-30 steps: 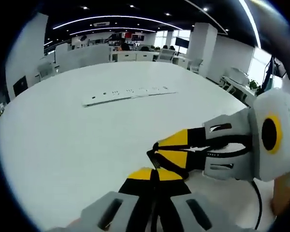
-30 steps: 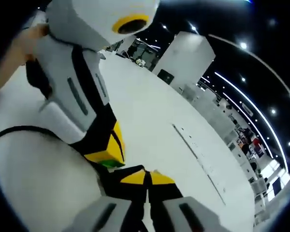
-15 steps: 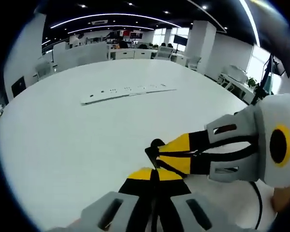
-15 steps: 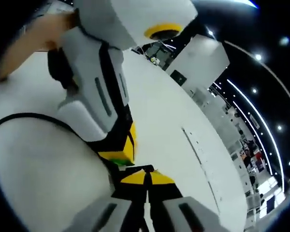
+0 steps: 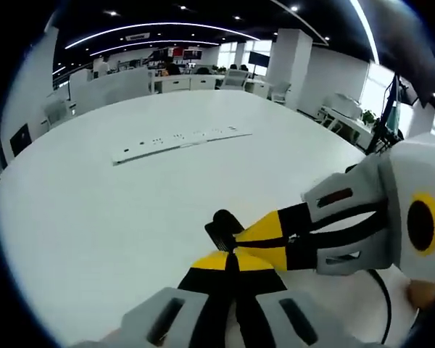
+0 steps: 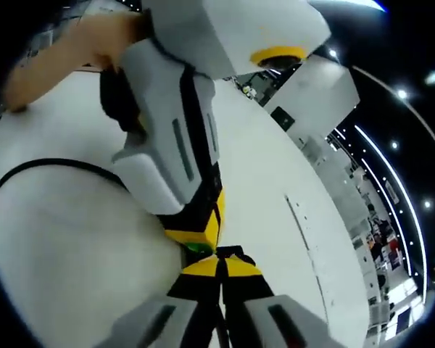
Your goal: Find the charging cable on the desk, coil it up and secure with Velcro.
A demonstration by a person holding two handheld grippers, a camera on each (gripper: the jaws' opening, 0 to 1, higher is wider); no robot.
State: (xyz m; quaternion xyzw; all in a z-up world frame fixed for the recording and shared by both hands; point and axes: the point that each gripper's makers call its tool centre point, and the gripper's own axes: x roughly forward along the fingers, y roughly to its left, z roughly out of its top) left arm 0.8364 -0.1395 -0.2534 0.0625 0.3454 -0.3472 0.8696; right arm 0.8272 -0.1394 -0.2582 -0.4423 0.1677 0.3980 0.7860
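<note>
Above the white desk (image 5: 94, 217), left gripper (image 5: 230, 262) and right gripper (image 6: 219, 267) met tip to tip — each pressed together on the black strap (image 5: 222, 228).

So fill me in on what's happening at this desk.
A person holds a two-jaw gripper in each hand over a white desk. The left gripper and right gripper meet tip to tip, both with jaws closed, pinching a small black piece between them; it may be the Velcro strap or cable end, but I cannot tell. A black cable trails across the desk. A white power strip lies further off.
</note>
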